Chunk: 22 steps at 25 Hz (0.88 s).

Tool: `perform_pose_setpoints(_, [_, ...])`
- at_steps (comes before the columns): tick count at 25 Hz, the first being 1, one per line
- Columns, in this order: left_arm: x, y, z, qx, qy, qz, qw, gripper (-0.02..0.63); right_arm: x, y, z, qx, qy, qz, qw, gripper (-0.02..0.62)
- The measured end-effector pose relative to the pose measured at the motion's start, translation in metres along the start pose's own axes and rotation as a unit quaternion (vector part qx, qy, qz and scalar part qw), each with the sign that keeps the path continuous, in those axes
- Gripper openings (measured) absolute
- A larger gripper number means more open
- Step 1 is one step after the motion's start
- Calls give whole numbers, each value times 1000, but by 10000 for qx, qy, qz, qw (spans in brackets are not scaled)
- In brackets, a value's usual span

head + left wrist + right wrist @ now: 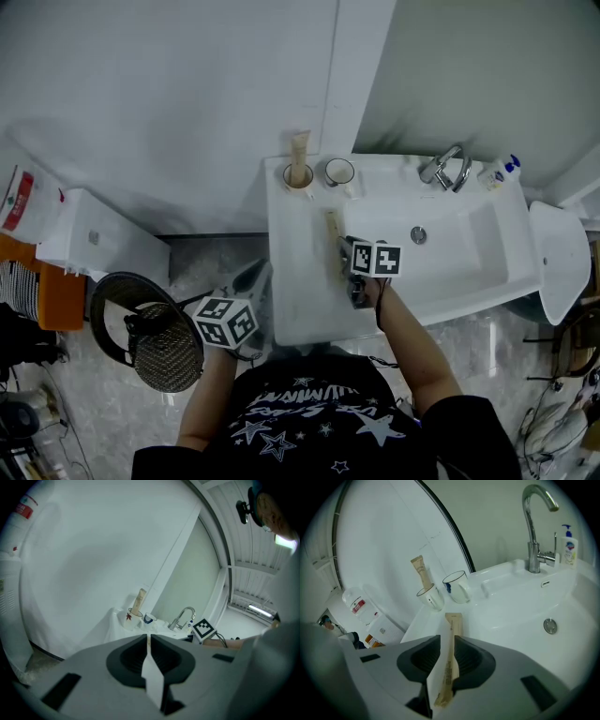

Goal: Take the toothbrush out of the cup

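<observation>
Look at the toothbrush (pixel 333 234) in its tan paper wrap: out of the cup, lying on the left ledge of the sink (pixel 295 291), about halfway between the front edge and the back edge. Find it right between the jaws of the right gripper (pixel 447 639), near end inside the gap, far end poking out past the tips. Lying long-ways from front to back, in one line with those jaws, pointing at the back left corner. See the right jaws a little apart, one on each side of the wrap, seeming not to squeeze it, so probably lying loose. In that back left corner, see a cup (pixel 298 176) with another tan packet (pixel 299 150) standing in it, and just beside it, toward the tap (pixel 448 169), an empty white cup (pixel 339 172). Hard to tell the toothbrush's own cup from the other. Find the left gripper (pixel 148 637) well apart, off the sink, out past its front left corner, jaws shut tight with nothing in between. Much nearer: the right hand. Probably best to pull straight back along that same line. Might drag the wrap along by moving sideways.
</observation>
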<state>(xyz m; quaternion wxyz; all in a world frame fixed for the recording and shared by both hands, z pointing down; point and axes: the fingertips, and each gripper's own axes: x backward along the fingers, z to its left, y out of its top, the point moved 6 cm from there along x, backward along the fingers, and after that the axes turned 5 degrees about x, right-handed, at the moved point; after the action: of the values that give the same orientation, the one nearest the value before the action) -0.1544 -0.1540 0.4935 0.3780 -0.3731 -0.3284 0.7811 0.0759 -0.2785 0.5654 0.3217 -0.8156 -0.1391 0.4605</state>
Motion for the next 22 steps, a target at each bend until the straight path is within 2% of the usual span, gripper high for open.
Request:
perform_pose_setpoints(4, [3,4,2,-26,35,-76,10000,34,8,10,10,231,78,-152,9996,100])
perform_pose_setpoints(8, [8,10,6,-61,70,-175,9998,34,19,36,28,735,220,-555,9955,100])
perform_pose_setpoints(15, [15,26,18,-65,145,-402,9991,34,26,90,70,1688,599,-1282,9754,77])
perform_pose_setpoints(22, [17,38,37,-55,214,-435,9988,34,5,119,89,1834,643,-1432,9704,28])
